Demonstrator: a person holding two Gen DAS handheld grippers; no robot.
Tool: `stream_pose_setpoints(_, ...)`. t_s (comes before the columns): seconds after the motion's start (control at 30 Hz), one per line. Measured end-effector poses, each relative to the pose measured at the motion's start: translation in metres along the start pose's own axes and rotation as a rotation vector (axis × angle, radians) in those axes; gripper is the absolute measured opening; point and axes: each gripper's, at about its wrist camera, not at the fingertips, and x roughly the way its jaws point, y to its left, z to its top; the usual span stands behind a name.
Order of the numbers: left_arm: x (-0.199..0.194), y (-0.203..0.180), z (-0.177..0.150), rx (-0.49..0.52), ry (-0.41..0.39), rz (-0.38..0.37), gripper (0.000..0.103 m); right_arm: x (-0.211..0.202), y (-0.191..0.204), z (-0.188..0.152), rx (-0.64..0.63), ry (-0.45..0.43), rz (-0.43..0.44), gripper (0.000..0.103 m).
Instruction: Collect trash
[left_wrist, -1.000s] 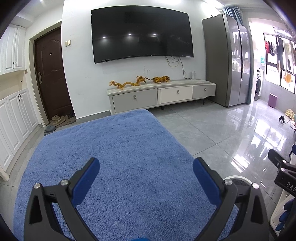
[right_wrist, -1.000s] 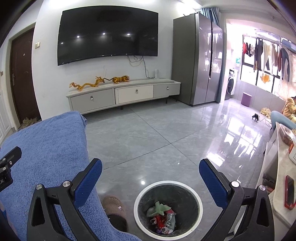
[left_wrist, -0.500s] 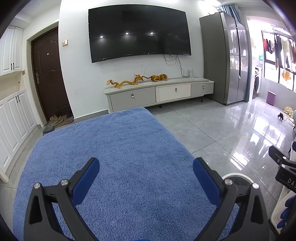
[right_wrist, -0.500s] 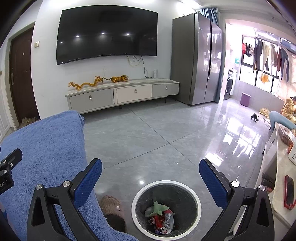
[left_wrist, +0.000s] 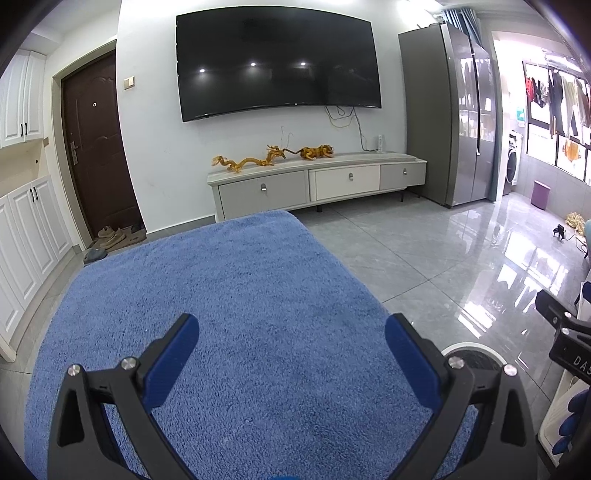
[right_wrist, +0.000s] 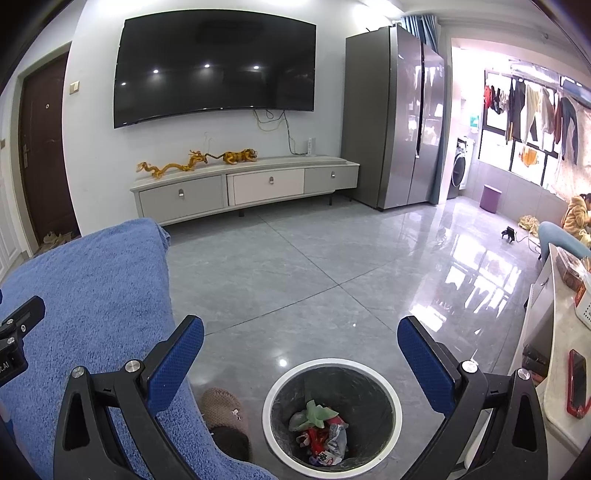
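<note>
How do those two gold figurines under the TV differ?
The dragon figurine is long, thin and wavy, stretched along the TV cabinet; the tiger figurine is shorter and stockier. The dragon sits left, the tiger right, nearer the fridge. Both are golden and lie on the cabinet top.

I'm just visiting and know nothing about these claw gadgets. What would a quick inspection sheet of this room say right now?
Surface: blue towel covers it; no trash seen on it.
Job's things: trash bin on the floor, crumpled wrappers inside.
Clutter: brown slipper beside the bin; red phone on the side counter.
Grippers: left claw open, empty, over the towel; right claw open, empty, above the bin.
Cables: wires hang under the TV.
Surroundings: TV cabinet, refrigerator, hanging laundry.
</note>
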Motion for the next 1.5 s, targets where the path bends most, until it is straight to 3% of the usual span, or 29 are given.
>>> stream_pose_setpoints(1.5,0.003,0.0064,-0.0053,-0.012,0.02,-0.016,0.102,0.0039,0.0016,-0.007,0.002,0.012,0.012,0.102)
